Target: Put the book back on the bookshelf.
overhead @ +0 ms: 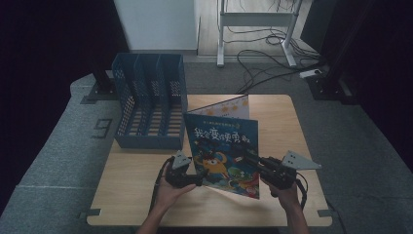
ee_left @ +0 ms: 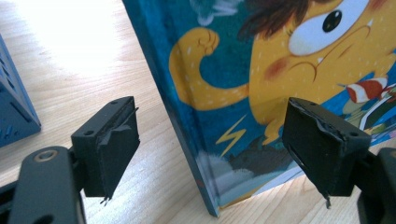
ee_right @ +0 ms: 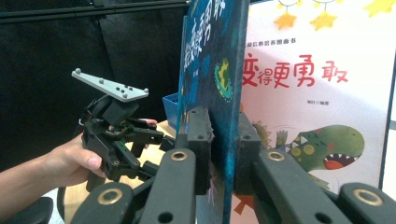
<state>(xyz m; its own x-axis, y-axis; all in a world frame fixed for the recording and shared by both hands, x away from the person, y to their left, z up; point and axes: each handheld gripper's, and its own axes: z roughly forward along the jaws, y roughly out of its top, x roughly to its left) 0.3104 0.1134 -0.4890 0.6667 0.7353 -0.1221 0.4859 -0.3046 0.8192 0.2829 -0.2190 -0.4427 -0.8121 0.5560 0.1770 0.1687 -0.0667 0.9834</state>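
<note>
A children's picture book (overhead: pixel 221 141) with a blue cover and a yellow cartoon creature stands upright and partly spread on the wooden table (overhead: pixel 272 204). My right gripper (ee_right: pixel 224 140) is shut on the front cover (ee_right: pixel 215 60), one pad on each face; the title page (ee_right: pixel 317 93) with a green dinosaur shows behind it. In the high view my right gripper (overhead: pixel 246 155) comes at the book from the right. My left gripper (overhead: pixel 198 179) sits at the book's lower left. Its jaws stand wide with the cover's bottom corner (ee_left: pixel 210 196) between them, neither pad touching.
A blue slotted file holder (overhead: pixel 148 102) with three bays stands at the table's back left; its corner (ee_left: pixel 11 107) shows in the left gripper view. Behind the table, cables and a white desk frame (overhead: pixel 255 29) lie on the floor. Dark curtains flank both sides.
</note>
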